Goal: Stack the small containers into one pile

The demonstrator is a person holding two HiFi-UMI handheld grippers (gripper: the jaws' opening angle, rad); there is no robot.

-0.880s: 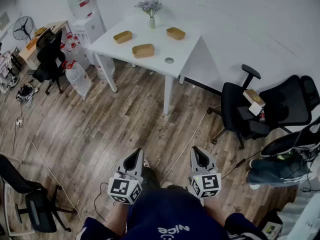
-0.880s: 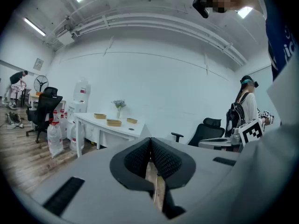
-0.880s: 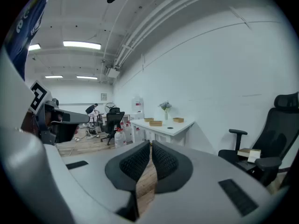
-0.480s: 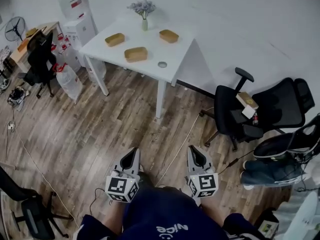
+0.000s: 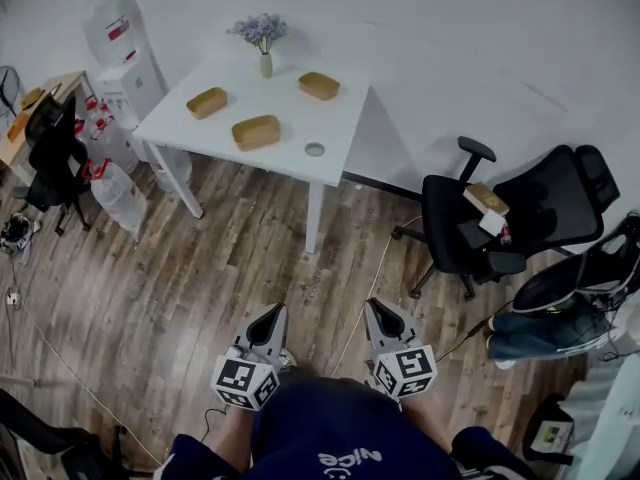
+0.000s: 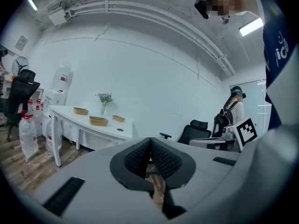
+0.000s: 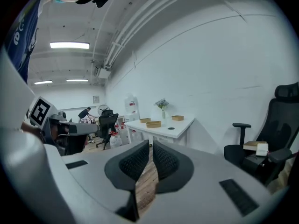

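**Head view: parts hidden, cropped or too small to resolve.**
The small round object (image 5: 315,149) near the front edge of the table (image 5: 290,98) is too small to identify, possibly a lid. The insides of the containers (image 5: 256,132) cannot be made out. The hands holding the left gripper (image 5: 268,320) and right gripper (image 5: 381,315) lie hidden beneath the marker cubes and the person's torso (image 5: 335,433), which the lower picture edge cuts off. The chair (image 5: 30,430) at the lower left corner is cropped.

Centre frame, right gripper (image 7: 150,145) jaws closed together, empty; beyond, white worktop (image 7: 186,121) carries small containers (image 7: 153,124); office chair (image 7: 282,120) far right.
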